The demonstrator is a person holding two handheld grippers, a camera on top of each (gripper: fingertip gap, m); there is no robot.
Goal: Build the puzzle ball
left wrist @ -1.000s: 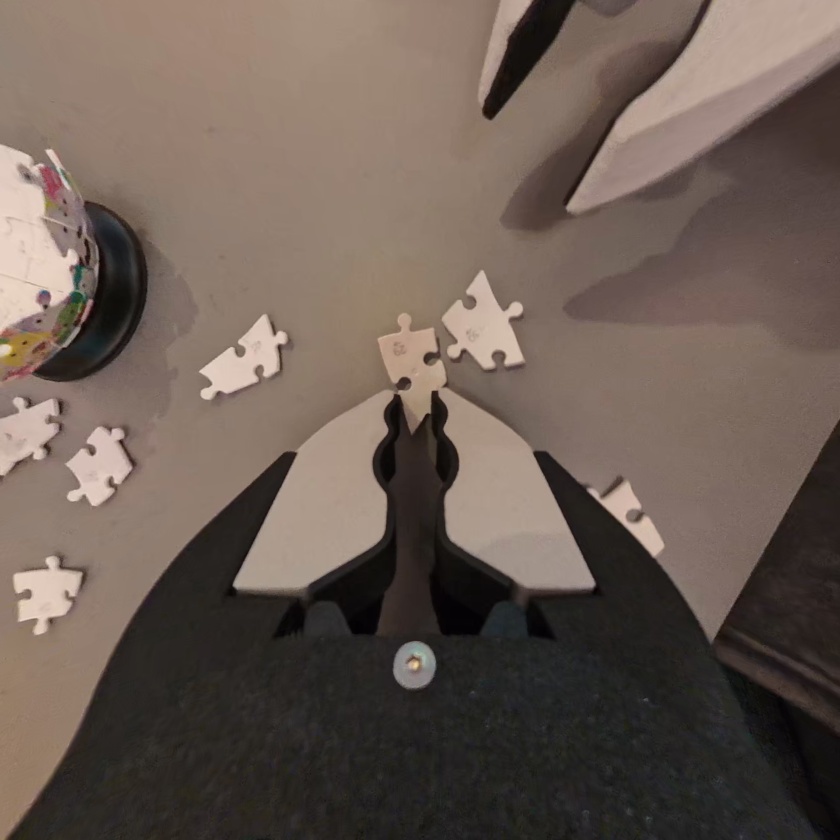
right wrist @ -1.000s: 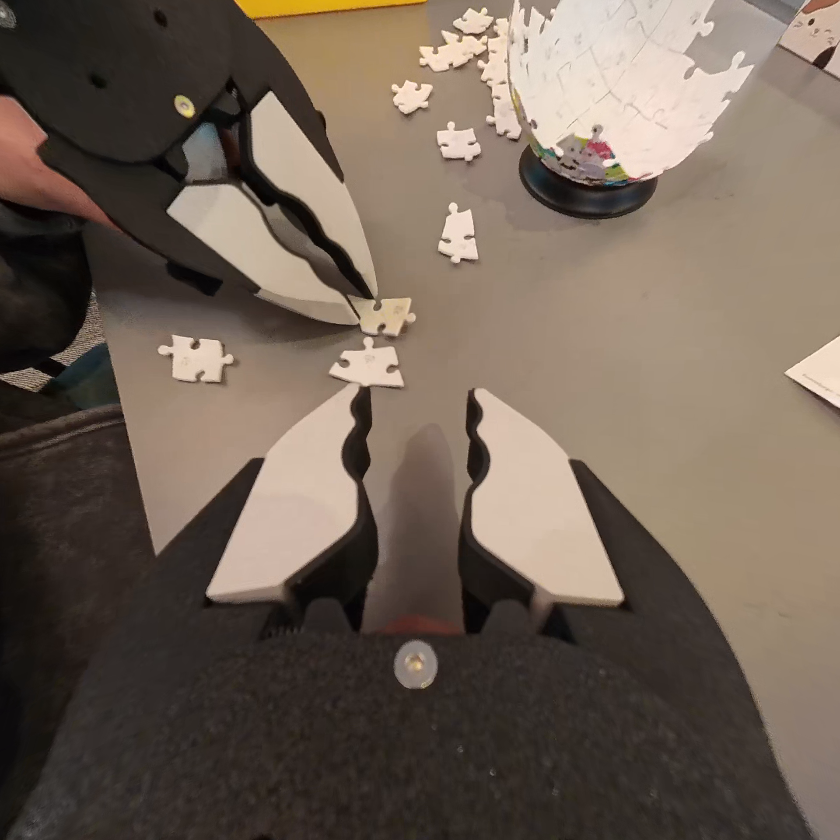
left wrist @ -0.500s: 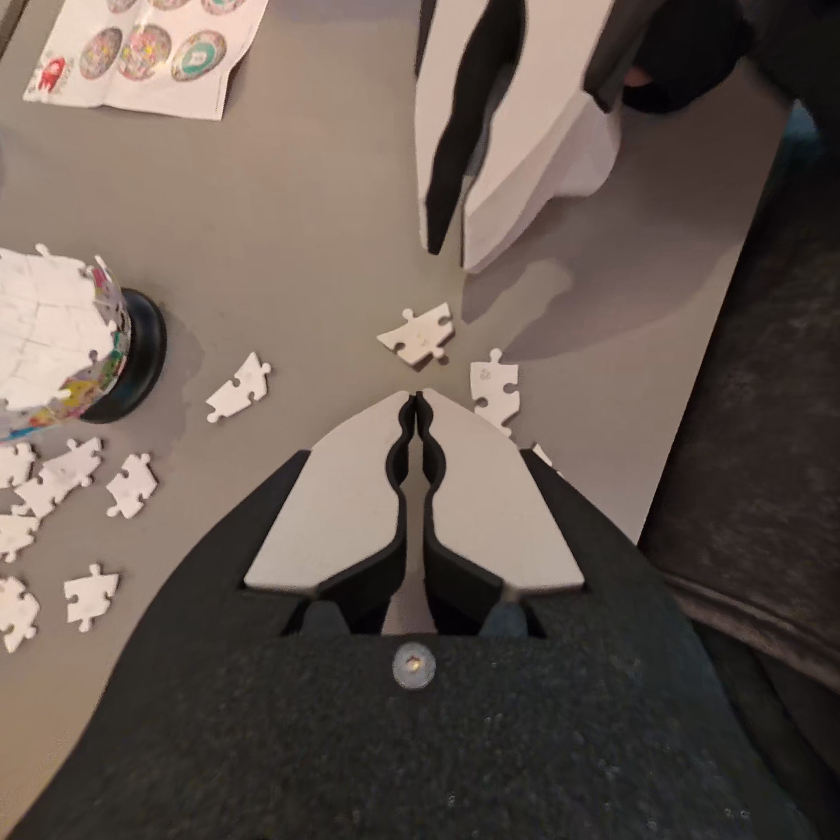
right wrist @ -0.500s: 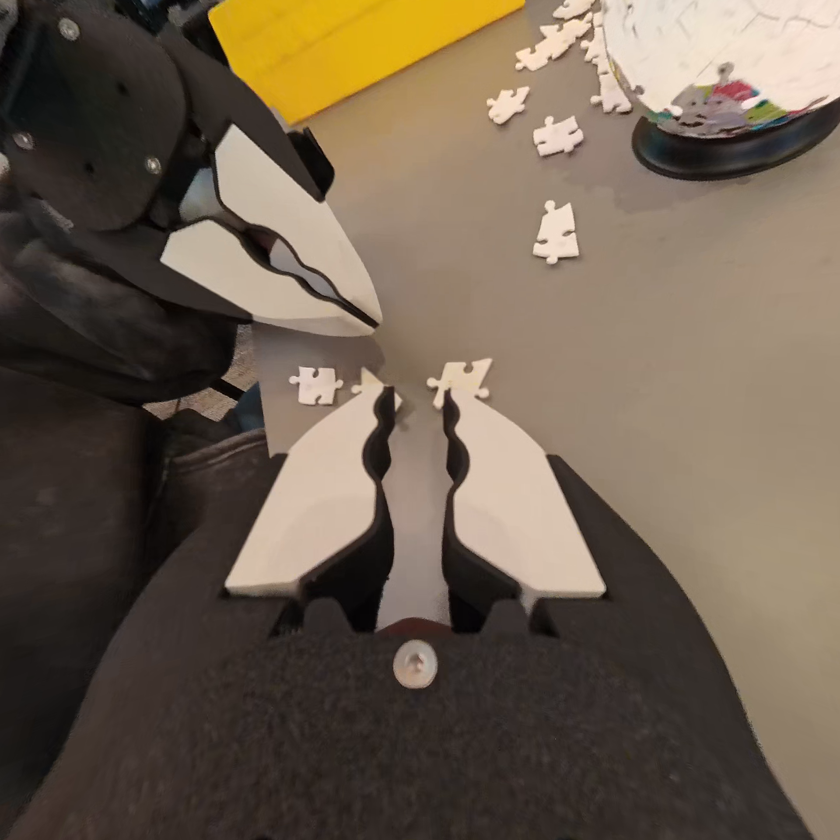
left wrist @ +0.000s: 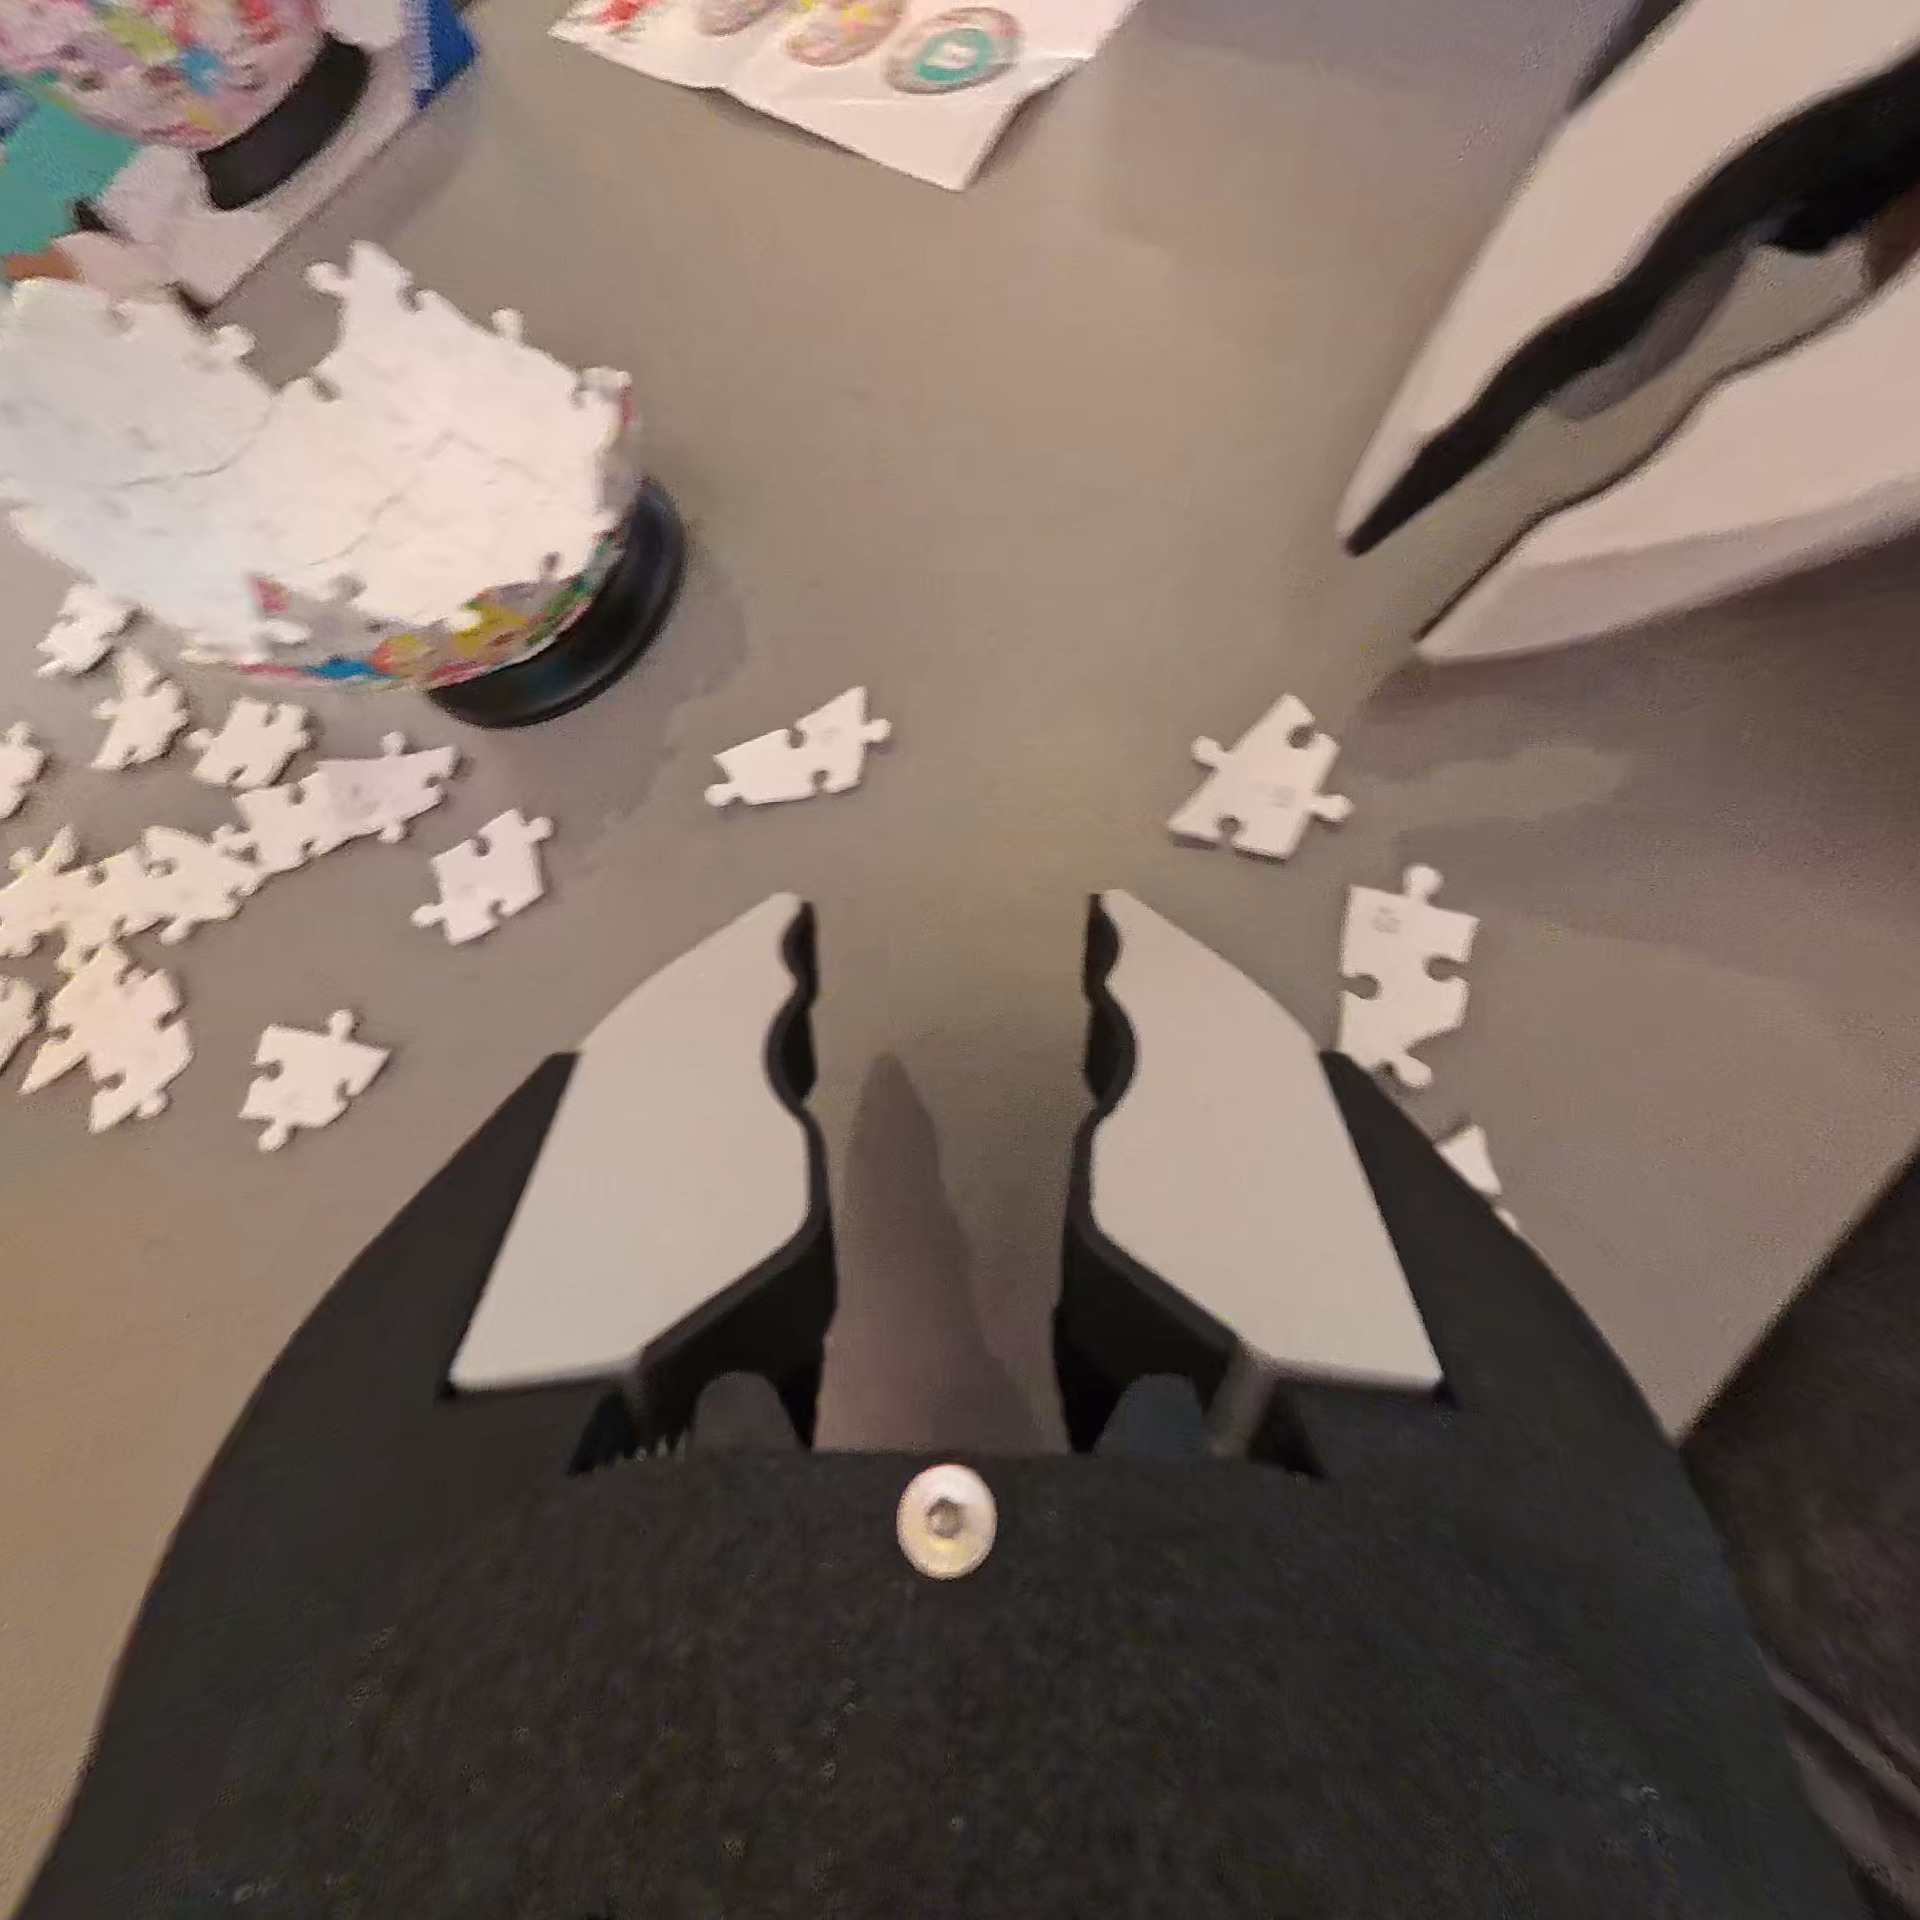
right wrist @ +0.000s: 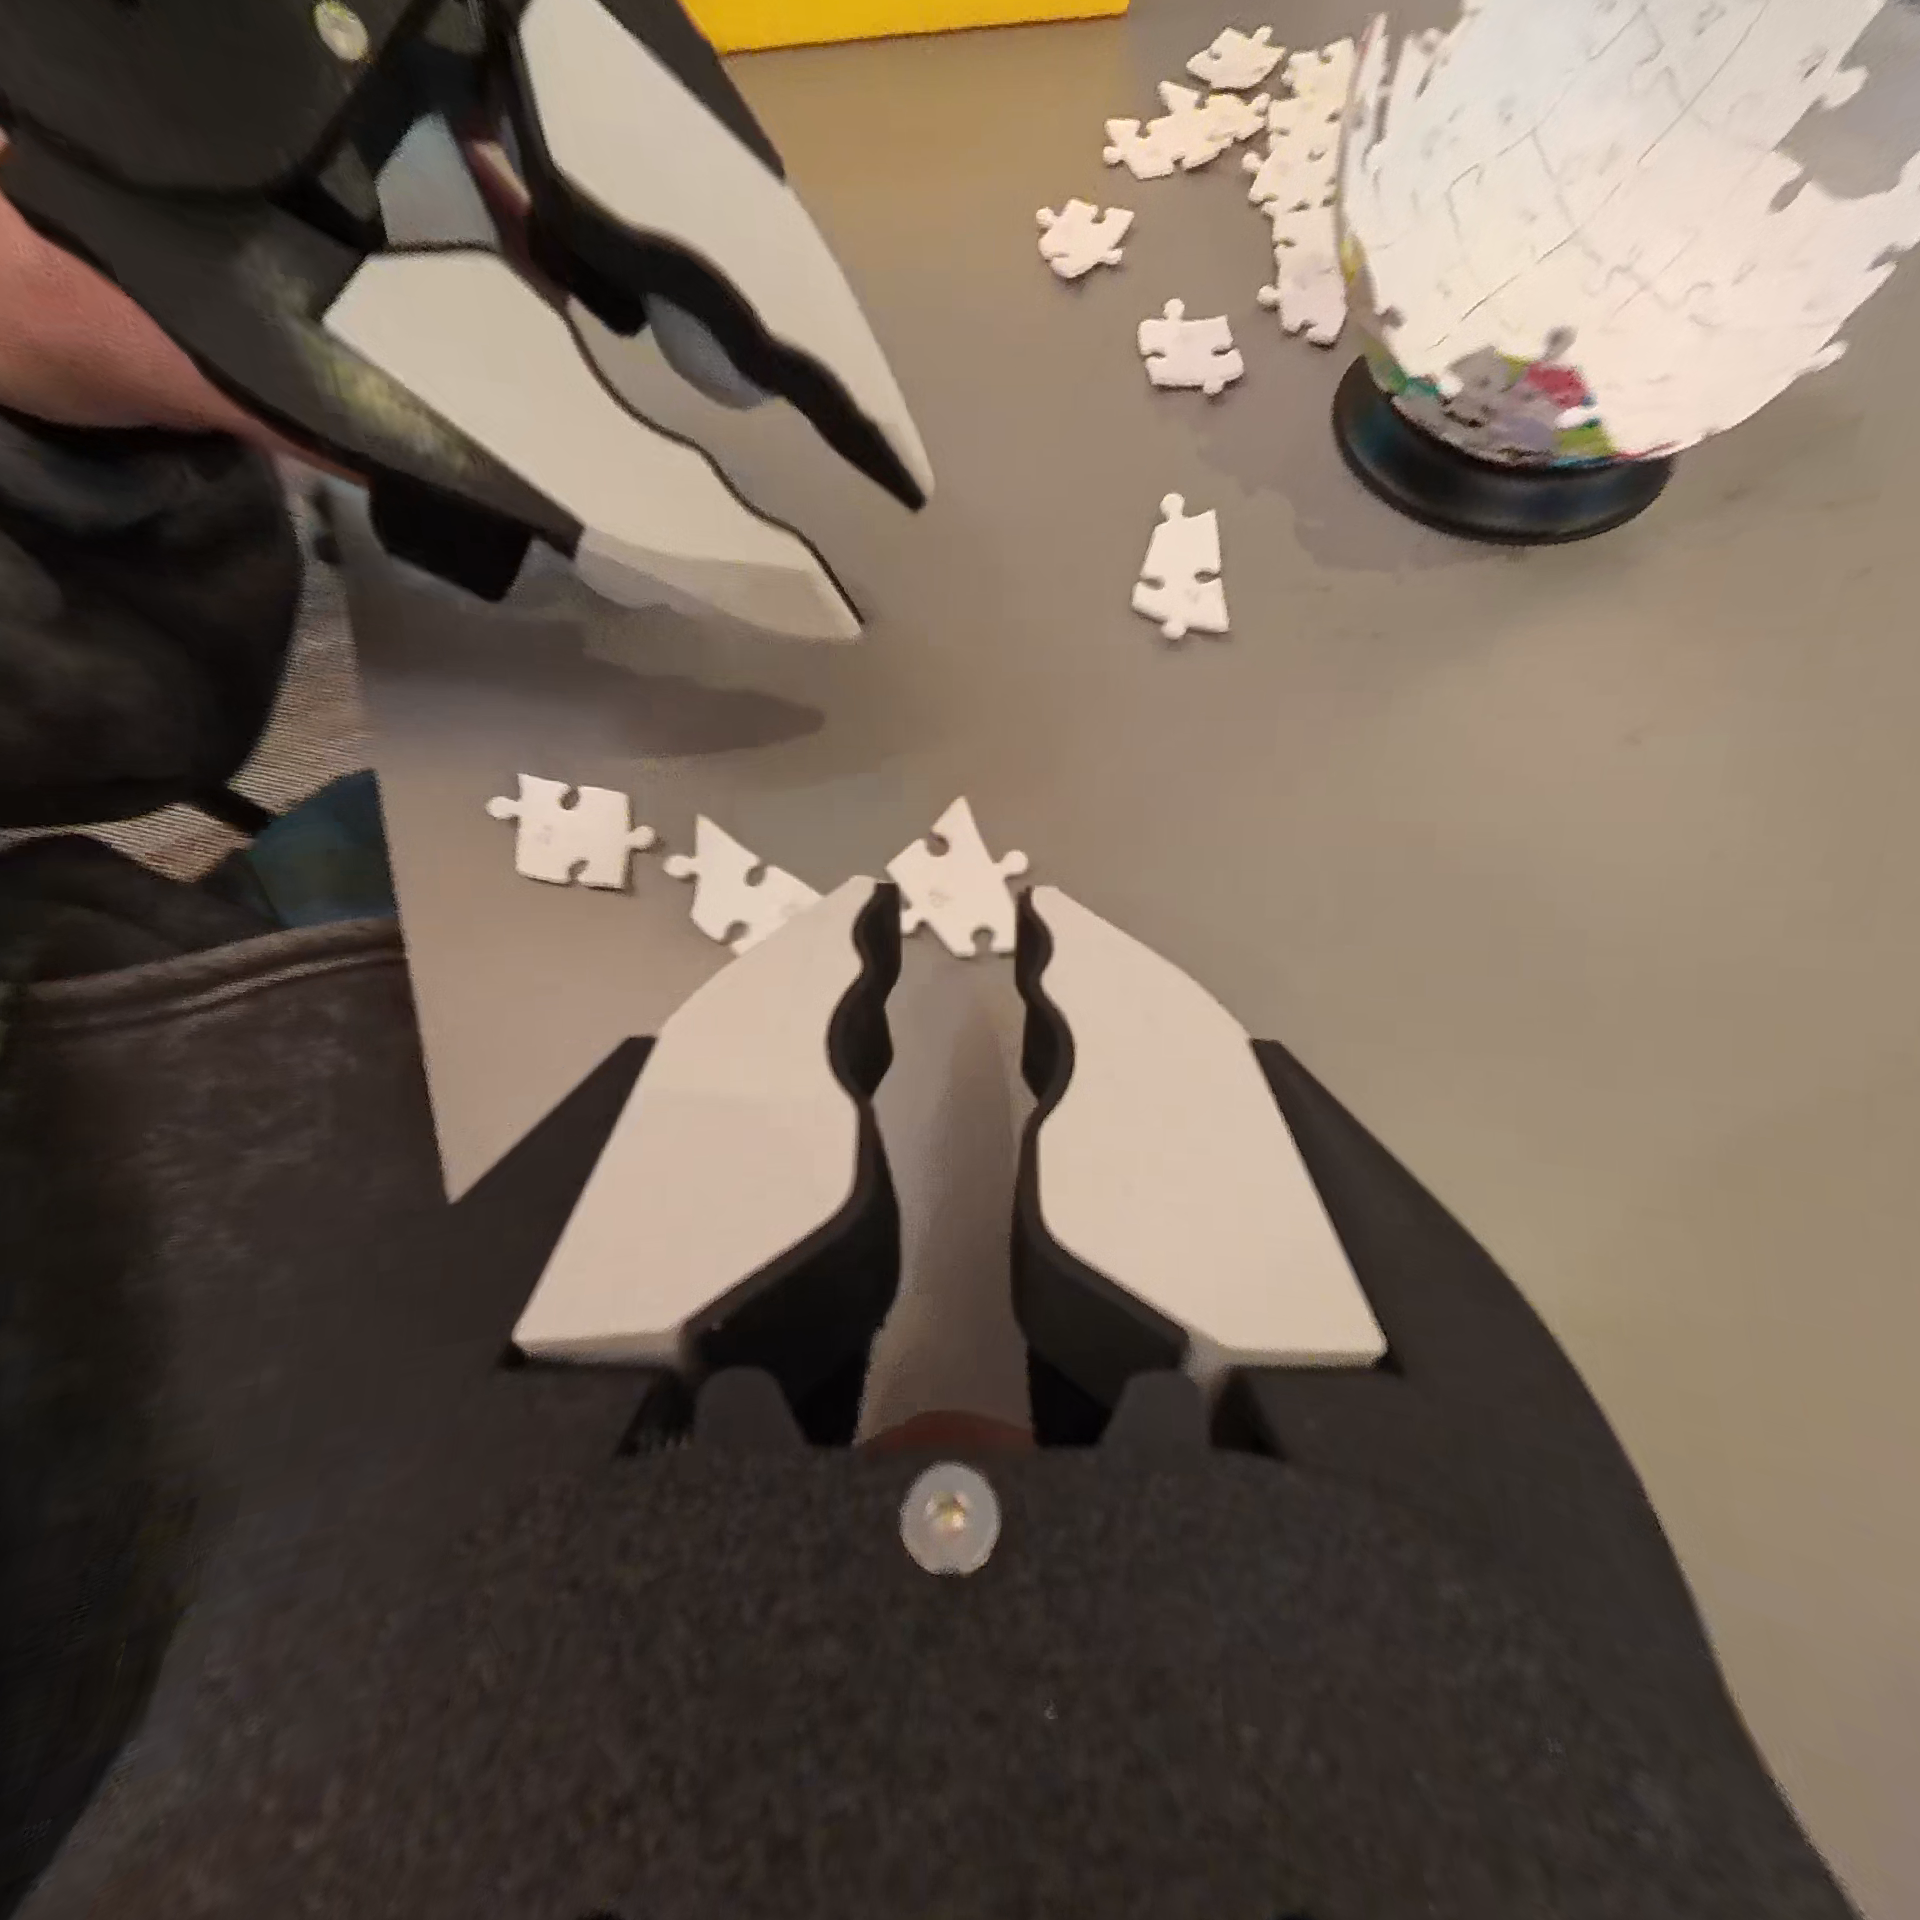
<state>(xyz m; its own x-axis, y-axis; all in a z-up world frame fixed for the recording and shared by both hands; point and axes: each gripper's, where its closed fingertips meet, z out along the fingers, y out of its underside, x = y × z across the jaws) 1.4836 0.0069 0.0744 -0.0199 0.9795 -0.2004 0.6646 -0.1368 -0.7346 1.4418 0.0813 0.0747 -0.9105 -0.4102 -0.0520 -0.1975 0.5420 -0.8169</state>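
Note:
The half-built white puzzle ball sits on a black stand, left of my left gripper; it also shows in the right wrist view. My left gripper is open and empty above the grey table, and it shows in the right wrist view. My right gripper is open, low over the table, its tips on either side of a loose white piece. Two more pieces lie just to its left. The right gripper also shows at the upper right of the left wrist view.
Several loose pieces lie near the ball. A printed paper sheet and a box lie at the back. A yellow object is at the far side. The table edge and dark clothing are close by. The right tips stand about 4 centimeters off the loose white piece.
My left gripper let go of the piece it held, lifted away from it and opened. My right gripper narrowed and moved up to a loose piece near the table edge.

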